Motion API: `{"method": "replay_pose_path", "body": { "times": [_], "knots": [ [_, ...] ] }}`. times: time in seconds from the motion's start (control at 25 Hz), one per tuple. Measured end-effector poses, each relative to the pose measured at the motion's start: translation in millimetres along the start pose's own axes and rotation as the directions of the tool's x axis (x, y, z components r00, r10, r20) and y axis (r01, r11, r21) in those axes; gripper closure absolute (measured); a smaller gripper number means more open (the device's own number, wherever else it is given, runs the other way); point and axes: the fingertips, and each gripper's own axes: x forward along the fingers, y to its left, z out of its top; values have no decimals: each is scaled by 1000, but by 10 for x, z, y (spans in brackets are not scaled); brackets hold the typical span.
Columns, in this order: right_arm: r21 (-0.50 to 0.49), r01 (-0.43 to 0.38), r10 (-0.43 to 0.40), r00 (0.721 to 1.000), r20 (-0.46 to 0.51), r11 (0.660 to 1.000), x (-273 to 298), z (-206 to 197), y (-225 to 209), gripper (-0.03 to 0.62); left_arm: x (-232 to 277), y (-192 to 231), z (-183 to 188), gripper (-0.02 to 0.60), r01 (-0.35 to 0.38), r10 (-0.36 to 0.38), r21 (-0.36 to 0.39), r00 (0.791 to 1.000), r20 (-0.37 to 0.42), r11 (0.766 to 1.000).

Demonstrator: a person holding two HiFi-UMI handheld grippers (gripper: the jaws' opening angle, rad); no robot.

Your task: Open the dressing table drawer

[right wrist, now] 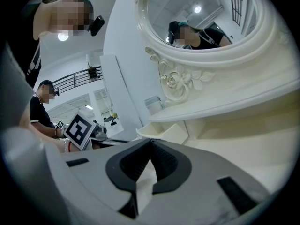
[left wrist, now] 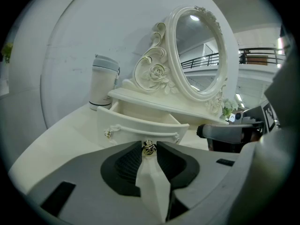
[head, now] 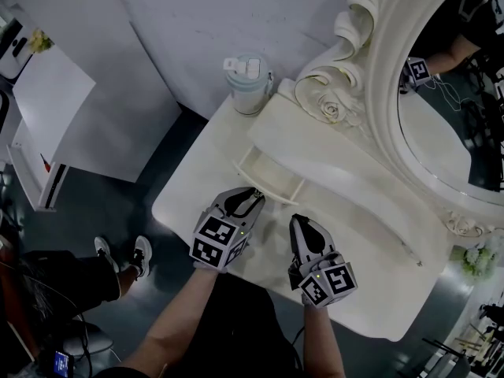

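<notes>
The cream dressing table (head: 370, 290) has its small drawer (head: 272, 172) pulled out from under the mirror shelf. In the left gripper view the drawer front (left wrist: 140, 125) is straight ahead, and its brass knob (left wrist: 149, 147) sits pinched between the tips of my left gripper (left wrist: 149, 144). From the head view, my left gripper (head: 258, 200) reaches the drawer's front edge. My right gripper (head: 298, 220) hovers over the tabletop just right of the drawer, jaws shut and empty. Its own view shows the jaw tips touching (right wrist: 150, 140), with the open drawer (right wrist: 161, 132) beyond on the left.
A pale green lidded cup (head: 250, 81) stands at the table's back left corner. The oval mirror (head: 449, 93) with its carved frame rises along the back right. A white cabinet (head: 55, 109) stands on the floor to the left. Two feet in sneakers (head: 122, 254) are near it.
</notes>
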Motion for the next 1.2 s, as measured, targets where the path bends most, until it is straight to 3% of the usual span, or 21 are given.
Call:
{"method": "replay_pose_path", "body": {
  "times": [0.64, 0.92, 1.12, 1.2],
  "knots": [
    [1, 5, -5, 1000, 3, 1000, -18, 7, 15, 588, -74, 12, -28, 443, 8, -7, -38, 1000, 28, 999],
    [1, 17, -17, 1000, 13, 1000, -40, 37, 23, 589, -207, 13, -74, 444, -7, 7, 20, 1000, 19, 1000],
    [-18, 31, -31, 999, 32, 999, -92, 131, 36, 589, -301, -23, -18, 565, -12, 10, 44, 999, 45, 999],
    [-39, 36, -34, 999, 42, 999, -115, 199, 59, 589, -333, -68, 52, 580, 0, -4, 57, 998, 63, 998]
  ]
}}
